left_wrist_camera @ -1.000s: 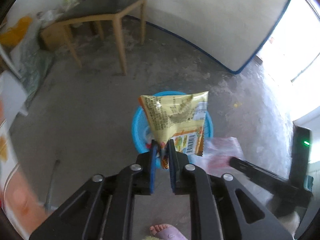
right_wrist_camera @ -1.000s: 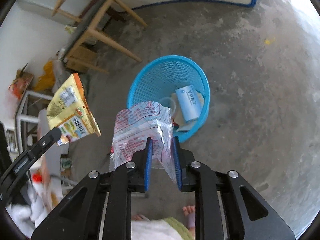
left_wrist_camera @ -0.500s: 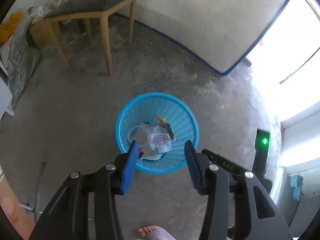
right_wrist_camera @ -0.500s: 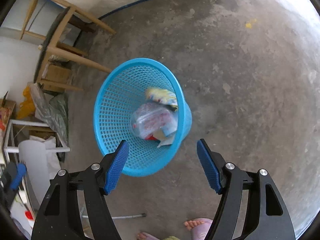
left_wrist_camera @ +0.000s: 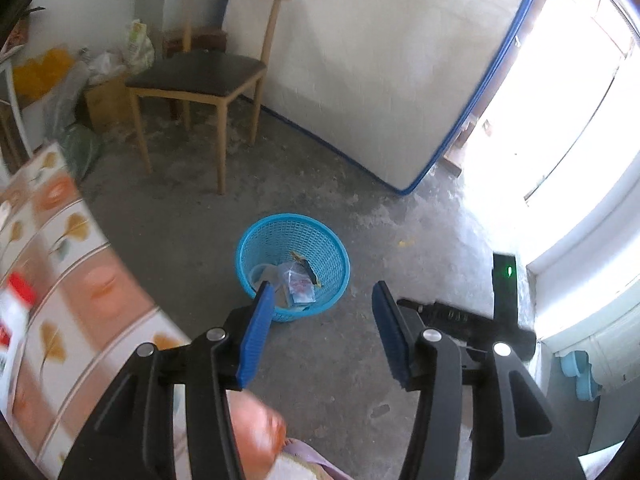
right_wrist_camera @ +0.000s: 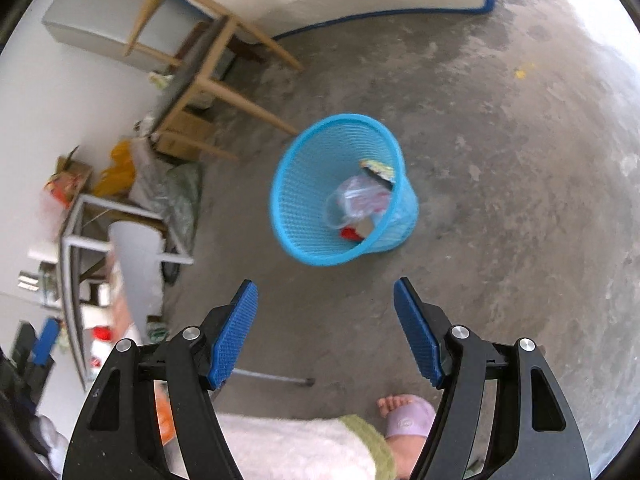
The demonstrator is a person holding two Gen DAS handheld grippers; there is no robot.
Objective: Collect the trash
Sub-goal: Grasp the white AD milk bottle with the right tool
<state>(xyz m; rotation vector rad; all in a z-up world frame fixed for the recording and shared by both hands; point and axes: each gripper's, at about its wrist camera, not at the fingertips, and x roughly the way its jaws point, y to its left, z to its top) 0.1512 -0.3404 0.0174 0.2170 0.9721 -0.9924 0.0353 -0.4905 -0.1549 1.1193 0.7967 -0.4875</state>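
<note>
A blue mesh wastebasket [left_wrist_camera: 256,245] stands on the concrete floor; it also shows in the right wrist view [right_wrist_camera: 298,200]. Inside lie a clear plastic bag with red print [right_wrist_camera: 362,198], a yellow snack packet [right_wrist_camera: 378,168] and other scraps; the bag also shows in the left wrist view [left_wrist_camera: 299,282]. My left gripper [left_wrist_camera: 322,300] is open and empty, above and short of the basket. My right gripper [right_wrist_camera: 325,300] is open and empty, also short of the basket. The right gripper's black body [left_wrist_camera: 460,322] shows at the right of the left wrist view.
A wooden chair [left_wrist_camera: 200,76] stands behind the basket by a white mattress with blue trim [left_wrist_camera: 380,60]. A table with a flowered orange cloth [left_wrist_camera: 60,280] is at the left, with a red-capped bottle [left_wrist_camera: 16,308]. Bags and boxes [right_wrist_camera: 120,168] line the wall. The person's foot [right_wrist_camera: 404,416] is below.
Both grippers opened and dropped the yellow packet and the clear bag into the basket. Since then both have pulled back and up, and the table has come into the left view.
</note>
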